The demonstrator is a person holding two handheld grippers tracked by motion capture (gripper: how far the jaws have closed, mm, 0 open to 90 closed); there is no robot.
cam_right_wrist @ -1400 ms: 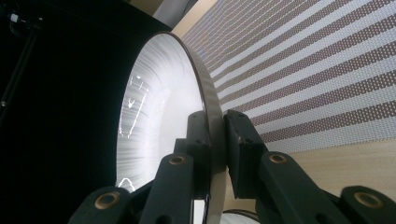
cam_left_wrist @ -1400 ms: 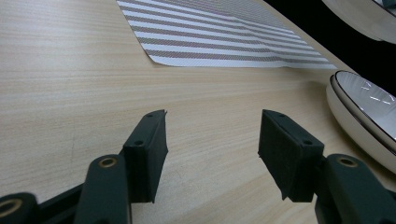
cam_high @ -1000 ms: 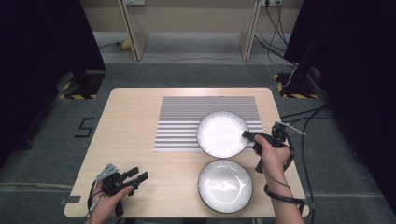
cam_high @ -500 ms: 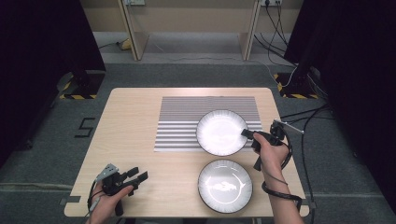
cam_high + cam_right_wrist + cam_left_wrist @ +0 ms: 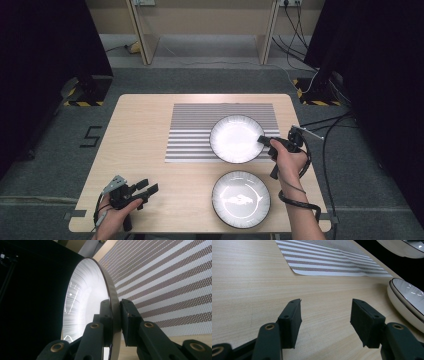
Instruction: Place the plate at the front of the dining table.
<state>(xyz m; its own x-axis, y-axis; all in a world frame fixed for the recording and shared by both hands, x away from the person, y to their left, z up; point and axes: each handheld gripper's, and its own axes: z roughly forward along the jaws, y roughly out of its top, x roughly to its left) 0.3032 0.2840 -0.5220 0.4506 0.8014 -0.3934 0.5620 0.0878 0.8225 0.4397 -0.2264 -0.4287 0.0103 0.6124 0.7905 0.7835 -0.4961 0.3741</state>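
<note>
table: wood (image 5: 145,130), striped mat (image 5: 200,130)
right gripper (image 5: 263,140): pinching far plate (image 5: 235,139) rim
left gripper (image 5: 148,186): spread, holding nothing
near plate (image 5: 241,199): untouched

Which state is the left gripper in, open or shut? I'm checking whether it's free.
Open: the left gripper has spread jaws with bare table between them.

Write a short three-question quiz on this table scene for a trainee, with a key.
1. True or false: the right gripper is shut on the rim of the far plate.
2. What does the far plate rest on? A) bare wood B) the striped mat C) the near plate
3. How do the jaws of the left gripper stand, and what is between them?

Key:
1. True; one pad sits on each side of the rim.
2. B
3. Open, with nothing between them; it is low over the table.
</note>
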